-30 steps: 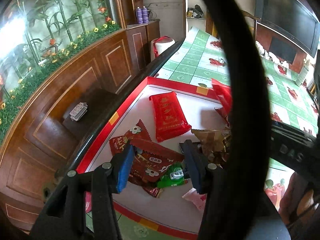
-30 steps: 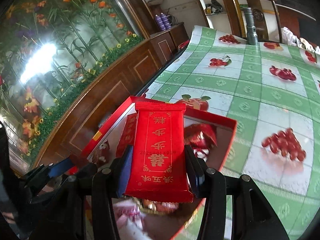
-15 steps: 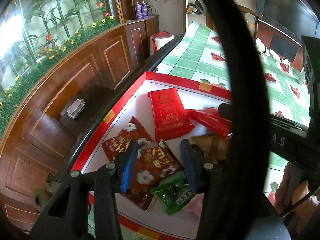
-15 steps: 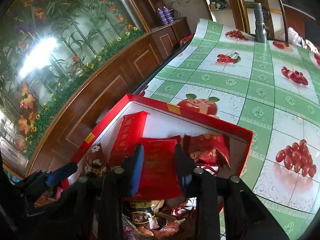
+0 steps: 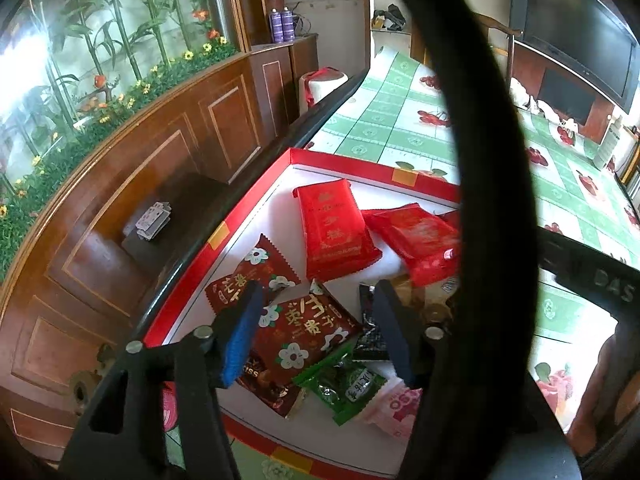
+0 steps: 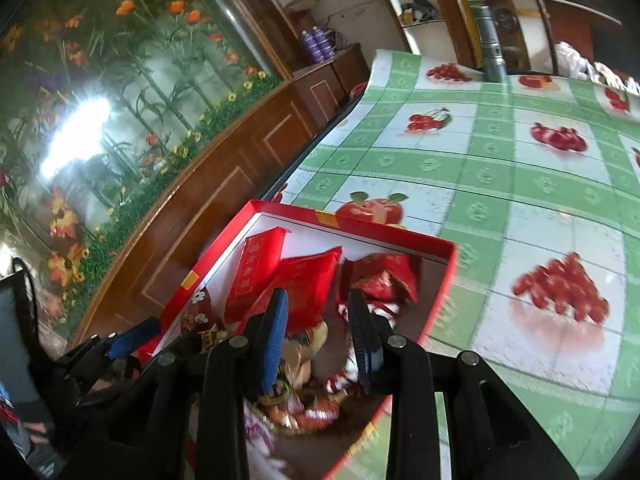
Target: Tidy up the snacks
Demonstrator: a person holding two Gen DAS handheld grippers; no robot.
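A red box (image 5: 360, 162) with a white inside stands at the table's left edge and holds several snack packets. My left gripper (image 5: 316, 312) hovers over a dark red flowered packet (image 5: 304, 328); its jaws are opening and the pads do not press on anything. A long red packet (image 5: 332, 228) lies flat, with a second red packet (image 5: 412, 236) beside it. In the right wrist view my right gripper (image 6: 318, 312) stands just above the box (image 6: 360, 228), jaws narrowly apart and empty, with that second red packet (image 6: 304, 280) lying ahead of the fingertips.
A green packet (image 5: 344, 384) and a pink one (image 5: 394, 408) lie near the box's front. A wide black curved band (image 5: 480, 160) hides part of the left view. The green fruit tablecloth (image 6: 520, 184) stretches right; a grey flashlight (image 6: 492, 52) stands far back. Wood panelling runs along the left.
My right gripper let go of the red packet, which now lies in the box, and its jaws narrowed. My left gripper's jaws narrowed, then widened over the flowered packet.
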